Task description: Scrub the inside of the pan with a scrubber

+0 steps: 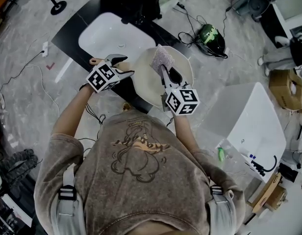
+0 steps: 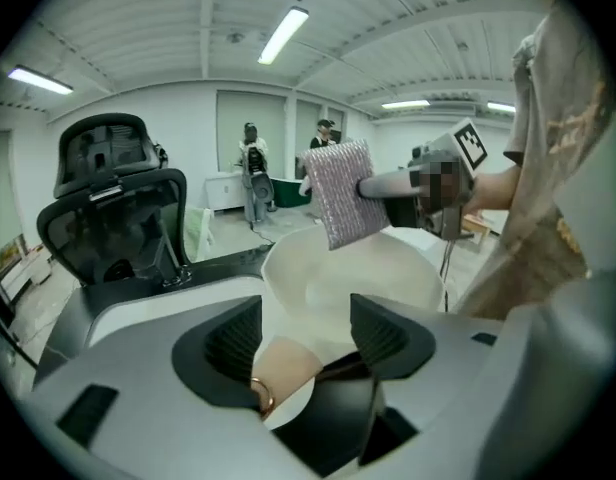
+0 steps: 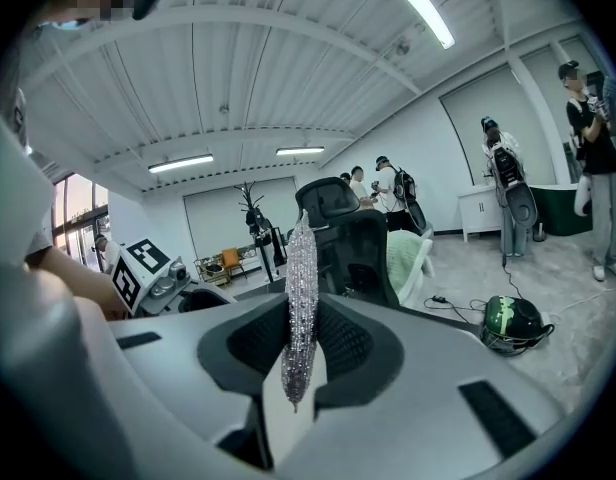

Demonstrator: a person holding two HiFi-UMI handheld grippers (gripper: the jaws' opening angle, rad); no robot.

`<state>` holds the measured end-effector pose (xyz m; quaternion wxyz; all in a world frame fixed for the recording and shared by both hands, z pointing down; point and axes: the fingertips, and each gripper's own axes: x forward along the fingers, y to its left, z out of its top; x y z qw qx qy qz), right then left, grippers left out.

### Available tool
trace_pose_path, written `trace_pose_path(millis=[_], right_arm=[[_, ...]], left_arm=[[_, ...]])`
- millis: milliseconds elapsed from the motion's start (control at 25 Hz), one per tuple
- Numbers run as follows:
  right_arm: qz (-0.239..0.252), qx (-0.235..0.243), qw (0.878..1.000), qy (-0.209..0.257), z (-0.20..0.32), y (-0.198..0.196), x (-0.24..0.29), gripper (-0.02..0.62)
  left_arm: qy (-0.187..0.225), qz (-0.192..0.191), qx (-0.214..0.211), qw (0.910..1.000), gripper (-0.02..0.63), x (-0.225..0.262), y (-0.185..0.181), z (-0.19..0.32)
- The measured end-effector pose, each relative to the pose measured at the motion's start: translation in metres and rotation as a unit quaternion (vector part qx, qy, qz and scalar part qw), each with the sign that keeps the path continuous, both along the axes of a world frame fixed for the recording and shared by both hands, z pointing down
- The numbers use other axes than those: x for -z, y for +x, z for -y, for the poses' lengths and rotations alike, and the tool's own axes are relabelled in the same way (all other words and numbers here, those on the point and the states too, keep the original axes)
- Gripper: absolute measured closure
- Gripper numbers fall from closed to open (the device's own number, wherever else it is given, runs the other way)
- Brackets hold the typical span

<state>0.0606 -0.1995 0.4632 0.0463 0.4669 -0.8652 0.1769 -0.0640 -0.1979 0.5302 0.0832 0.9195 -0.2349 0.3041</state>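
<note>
The scrubbing itself is not yet under way; this looks like the set-up for it. The cream-coloured round pan (image 1: 147, 84) sits on the black countertop (image 1: 80, 26) just beside a white sink basin (image 1: 104, 35). Its tan wooden handle (image 2: 283, 373), with a small metal ring at the end, points toward the left gripper (image 2: 308, 333). That gripper's jaws stand wide apart with the handle between them, near the left pad but not pressed by either. The right gripper (image 3: 303, 343) is clamped on a flat silvery mesh scrubber (image 3: 301, 288), which hangs above the pan's bowl, apparently clear of its inner surface. The next move likely calls for closing the left jaws on the handle to steady the pan. The right gripper would then lower the scrubber until it presses the inside, and rub across the base and walls.
</note>
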Motion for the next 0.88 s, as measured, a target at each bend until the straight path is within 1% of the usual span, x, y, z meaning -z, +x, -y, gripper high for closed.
trace_pose_path(millis=[80, 160, 240, 400, 480, 680, 760, 880], right_arm=[[-0.001, -0.005, 1.0, -0.003, 0.001, 0.0, -0.001, 0.506], [-0.001, -0.009, 1.0, -0.005, 0.004, 0.0, -0.004, 0.506], [-0.003, -0.012, 1.0, -0.006, 0.007, -0.002, -0.006, 0.506], [-0.002, -0.017, 1.0, -0.008, 0.009, -0.002, -0.007, 0.506], [-0.001, -0.019, 1.0, -0.008, 0.01, -0.002, -0.007, 0.506], [0.0, -0.023, 1.0, -0.011, 0.015, -0.003, -0.008, 0.506], [0.0, -0.023, 1.0, -0.014, 0.015, -0.004, -0.009, 0.506], [-0.001, -0.024, 1.0, -0.017, 0.014, -0.004, -0.012, 0.506]], left_arm=[[-0.007, 0.025, -0.044, 0.9987, 0.316, -0.009, -0.003, -0.002], [-0.015, 0.05, -0.079, 0.9955, 0.316, -0.019, -0.008, -0.002], [-0.018, 0.077, -0.106, 0.9912, 0.316, -0.029, -0.014, 0.001], [-0.031, 0.117, -0.151, 0.9811, 0.316, -0.042, -0.017, -0.003], [-0.029, 0.137, -0.169, 0.9756, 0.316, -0.049, -0.018, -0.004], [-0.006, 0.183, -0.203, 0.9619, 0.316, -0.057, -0.018, -0.001], [-0.007, 0.188, -0.208, 0.9598, 0.316, -0.059, -0.018, 0.001], [-0.022, 0.189, -0.208, 0.9594, 0.316, -0.058, -0.018, 0.001]])
